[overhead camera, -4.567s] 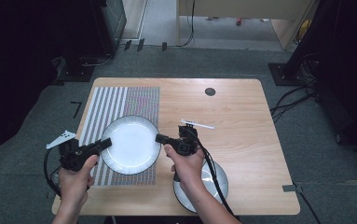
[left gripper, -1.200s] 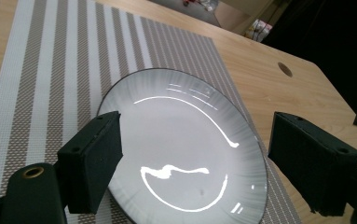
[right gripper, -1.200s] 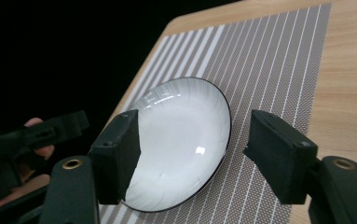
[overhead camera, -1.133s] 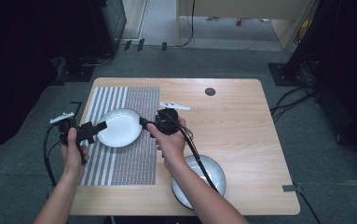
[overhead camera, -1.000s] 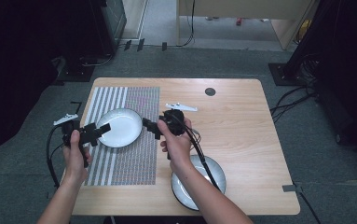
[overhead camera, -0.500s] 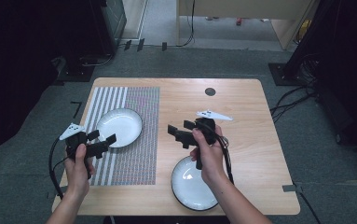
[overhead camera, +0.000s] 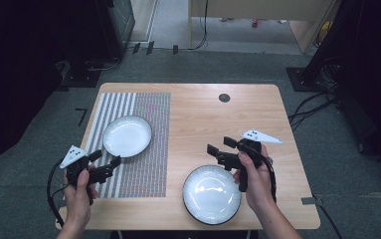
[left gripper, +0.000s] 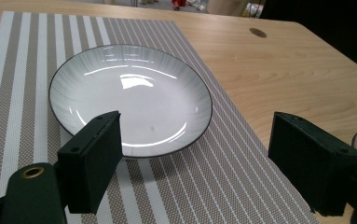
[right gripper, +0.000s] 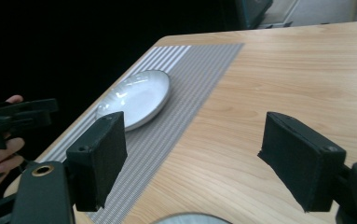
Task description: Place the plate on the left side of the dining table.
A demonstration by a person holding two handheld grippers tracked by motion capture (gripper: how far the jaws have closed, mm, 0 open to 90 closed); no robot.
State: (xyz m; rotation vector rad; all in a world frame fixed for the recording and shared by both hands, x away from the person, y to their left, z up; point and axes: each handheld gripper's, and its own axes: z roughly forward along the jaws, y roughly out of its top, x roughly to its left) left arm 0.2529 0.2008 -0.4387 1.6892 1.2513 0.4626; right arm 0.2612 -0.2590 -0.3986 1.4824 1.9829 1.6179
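2 glazed plates: one (overhead camera: 127,136) on the striped mat (overhead camera: 148,164), another (overhead camera: 211,193) on the bare surface (overhead camera: 203,119) at the near edge. Probably rigid, slippery, breakable; best pinched at the rim. Left gripper (overhead camera: 109,167) and right gripper (overhead camera: 217,153) both spread wide, empty.

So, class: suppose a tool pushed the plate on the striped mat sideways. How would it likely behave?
The plate looks glazed and glossy, so probably slippery to grip. It sits flat and shallow, so it should slide, not tip. The woven striped mat beneath may drag on it. Likely rigid and breakable.
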